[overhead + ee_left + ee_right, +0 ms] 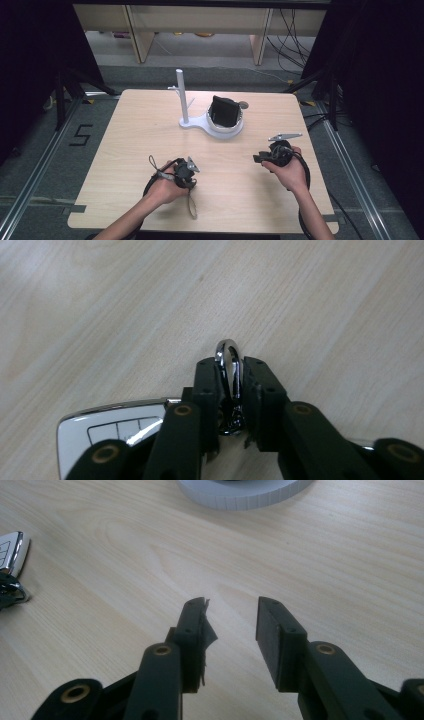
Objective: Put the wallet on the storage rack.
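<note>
Jaws of the left gripper [233,390] clamped on a shiny chrome metal ring [228,371], pads pressed to either flank so the loop stood on edge and poked out past the tips. Probably gripped that way to leave the ring's opening free for threading onto something. Hung from the ring's lower end, a silver-edged car key fob with a pale button panel [112,430], lying low at the left of the left gripper view and just above the tabletop. Held near the front edge of the pale wooden table [150,125], with a brownish strap [191,205] trailing back beside the left hand [165,187].

Further out, jaws of the right gripper [231,630] parted with nothing between them, aimed across bare wood, likely kept ready to help. Glimpsed at the left edge of the right gripper view, the fob and ring again. Well apart, toward the far side, a white plastic stand with an upright post and round dish [197,122], a black pouch-like object [223,111] seated in the dish; possibly the post meant as the hanging place.
</note>
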Motion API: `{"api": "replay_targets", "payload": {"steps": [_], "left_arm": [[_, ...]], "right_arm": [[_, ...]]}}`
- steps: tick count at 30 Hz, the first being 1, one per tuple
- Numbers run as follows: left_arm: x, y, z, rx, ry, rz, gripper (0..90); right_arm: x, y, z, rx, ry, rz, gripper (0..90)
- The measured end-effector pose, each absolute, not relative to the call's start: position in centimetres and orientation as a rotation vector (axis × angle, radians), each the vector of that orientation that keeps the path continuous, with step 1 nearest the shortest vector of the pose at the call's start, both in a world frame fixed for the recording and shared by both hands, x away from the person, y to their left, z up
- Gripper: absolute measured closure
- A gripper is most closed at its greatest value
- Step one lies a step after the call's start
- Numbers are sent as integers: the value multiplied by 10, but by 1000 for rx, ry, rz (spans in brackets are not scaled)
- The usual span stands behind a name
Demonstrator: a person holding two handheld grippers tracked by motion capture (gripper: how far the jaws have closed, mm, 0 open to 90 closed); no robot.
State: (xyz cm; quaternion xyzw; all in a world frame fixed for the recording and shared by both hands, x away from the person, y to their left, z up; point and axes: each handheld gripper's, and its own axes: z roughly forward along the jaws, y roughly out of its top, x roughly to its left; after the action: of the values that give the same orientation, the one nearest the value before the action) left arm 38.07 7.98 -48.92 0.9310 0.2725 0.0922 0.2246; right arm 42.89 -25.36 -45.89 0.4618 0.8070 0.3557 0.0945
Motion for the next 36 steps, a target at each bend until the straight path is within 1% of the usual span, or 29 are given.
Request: {"api": "replay_targets", "payload": {"steps": [1,2,4,5,9,10,11,12,13,15,16,17,25,31,36], "left_arm": [[381,80,-489,2585,721,259,823],[381,81,-489,2587,718,257,847],[381,81,-489,2585,714,256,856],[382,81,-489,2587,709,252,858],[382,81,-488,2594,715,241,860],[382,81,-489,2579,741,238,859],[381,81,-490,2550,772,228,847],[381,81,-490,2550,772,228,827],[381,82,-490,2552,764,240,827],[381,83,-488,2571,746,265,763],[380,82,-488,2551,759,270,747],[380,84,-485,2575,739,275,730],[378,86,-478,2591,725,276,663],[376,84,-476,2628,667,275,655],[377,81,-480,2657,685,244,683]], "right_arm": [[428,-253,-459,1377,2391,1050,654],[428,-253,-458,1388,2392,1046,654],[429,-253,-460,1364,2386,1054,654],[426,-253,-457,1444,2418,1032,654],[426,-252,-459,1457,2393,1015,654],[426,-252,-459,1457,2391,1017,654],[426,-252,-459,1458,2391,1015,654],[428,-253,-461,1393,2392,1056,654],[428,-253,-461,1393,2392,1056,654],[427,-252,-460,1415,2390,1043,654],[426,-252,-459,1458,2389,1023,654],[426,-251,-459,1449,2390,1028,654],[426,-250,-458,1451,2388,1027,654],[426,-250,-458,1454,2405,1012,654],[426,-250,-458,1453,2399,1011,654]]}}
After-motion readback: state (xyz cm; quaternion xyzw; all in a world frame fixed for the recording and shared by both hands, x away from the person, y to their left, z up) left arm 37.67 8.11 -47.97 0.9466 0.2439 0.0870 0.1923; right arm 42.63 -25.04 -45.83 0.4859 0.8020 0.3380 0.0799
